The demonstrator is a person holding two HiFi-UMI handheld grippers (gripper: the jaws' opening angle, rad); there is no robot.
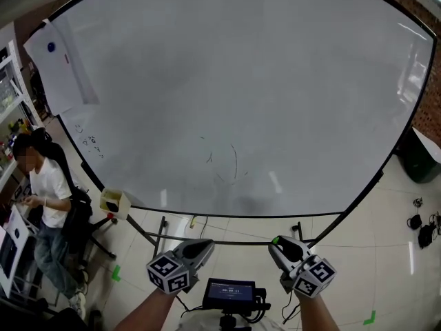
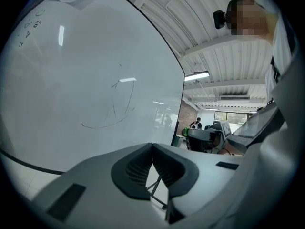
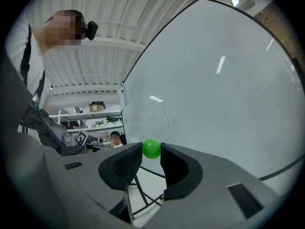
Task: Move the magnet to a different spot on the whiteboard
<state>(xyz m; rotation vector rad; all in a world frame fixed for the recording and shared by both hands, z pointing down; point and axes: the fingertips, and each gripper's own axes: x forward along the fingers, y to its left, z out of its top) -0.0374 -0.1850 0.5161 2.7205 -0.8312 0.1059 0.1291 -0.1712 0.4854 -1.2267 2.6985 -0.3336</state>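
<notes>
Lowest in the head view, the right tool (image 1: 279,244) is clamped on a small green ball magnet (image 3: 151,148), pinched at its very tips and clear of the whiteboard (image 1: 262,74) that fills the upper frame. The magnet looks light, hard and smooth, so it probably slips unless gripped across its middle. At lower left, the left tool (image 1: 205,245) is closed on nothing.

The left gripper (image 1: 201,247) and right gripper (image 1: 279,244) have smooth grey shells, with dark ribbed pads (image 2: 138,168) inside the tips. Each carries a cube (image 1: 169,273) of black-and-white square markers. The person wears a white top (image 3: 14,51) crossed by a dark strap (image 3: 27,46), a black head camera (image 3: 90,30), and a small dark screen (image 1: 229,292) at the chest.
</notes>
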